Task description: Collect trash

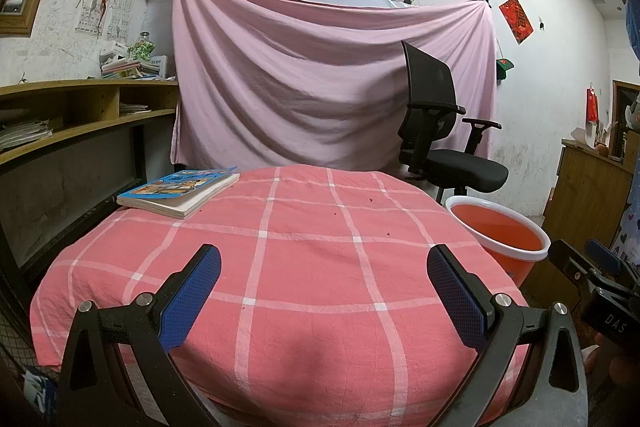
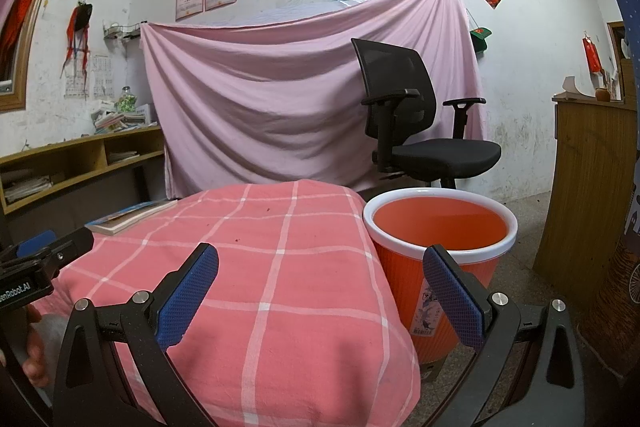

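An orange bin with a white rim [image 2: 440, 227] stands on the floor beside the table's right edge; its rim [image 1: 498, 227] also shows in the left wrist view. The table is covered by a pink checked cloth [image 1: 304, 251] [image 2: 256, 267] with a few tiny dark crumbs [image 1: 372, 200] on it. My left gripper [image 1: 324, 291] hovers open over the cloth's near part, nothing between its blue pads. My right gripper [image 2: 320, 291] is open too, low at the table's right corner, its right finger [image 2: 452, 299] in front of the bin. No larger trash is visible.
A blue-covered book [image 1: 180, 191] lies at the table's far left corner. A black office chair [image 2: 416, 123] stands behind the bin, in front of a hanging pink sheet [image 1: 320, 75]. Wooden shelves [image 1: 60, 115] line the left wall; a wooden cabinet [image 2: 588, 187] stands at right.
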Demonstrator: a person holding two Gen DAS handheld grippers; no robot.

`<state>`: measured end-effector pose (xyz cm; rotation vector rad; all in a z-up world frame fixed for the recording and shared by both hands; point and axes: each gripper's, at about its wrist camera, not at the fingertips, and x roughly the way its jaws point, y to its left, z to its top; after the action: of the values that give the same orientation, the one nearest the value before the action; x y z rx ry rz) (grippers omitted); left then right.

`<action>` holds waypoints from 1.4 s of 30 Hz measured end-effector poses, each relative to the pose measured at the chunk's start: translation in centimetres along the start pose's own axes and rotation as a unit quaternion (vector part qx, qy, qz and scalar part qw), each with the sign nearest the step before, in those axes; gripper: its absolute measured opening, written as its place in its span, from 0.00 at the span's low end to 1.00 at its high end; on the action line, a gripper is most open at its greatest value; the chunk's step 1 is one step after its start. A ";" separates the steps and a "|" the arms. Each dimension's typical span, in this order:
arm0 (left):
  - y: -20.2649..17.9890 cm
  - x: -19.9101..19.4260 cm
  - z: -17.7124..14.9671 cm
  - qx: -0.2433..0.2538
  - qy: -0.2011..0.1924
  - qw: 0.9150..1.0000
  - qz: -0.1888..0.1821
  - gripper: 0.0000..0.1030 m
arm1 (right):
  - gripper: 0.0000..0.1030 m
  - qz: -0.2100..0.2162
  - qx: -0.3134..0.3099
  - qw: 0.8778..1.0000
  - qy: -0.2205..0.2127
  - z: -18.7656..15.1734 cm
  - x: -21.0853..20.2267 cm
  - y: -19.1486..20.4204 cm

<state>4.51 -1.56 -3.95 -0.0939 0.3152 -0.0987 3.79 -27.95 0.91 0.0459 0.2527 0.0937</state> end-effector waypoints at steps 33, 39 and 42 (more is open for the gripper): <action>-0.1 -0.1 0.0 0.000 0.000 1.000 0.000 0.98 | 1.00 0.000 0.000 1.000 0.001 -0.1 0.0 -0.3; -0.1 0.0 0.0 0.000 0.000 1.000 0.000 0.98 | 1.00 0.000 0.000 1.000 0.001 -0.1 0.0 -0.3; -0.1 0.0 0.0 0.000 0.000 1.000 0.000 0.98 | 1.00 0.000 0.000 1.000 0.000 -0.1 0.0 -0.3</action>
<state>4.45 -1.64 -3.93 -0.0935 0.3152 -0.0981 3.83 -28.26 0.82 0.0451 0.2533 0.0937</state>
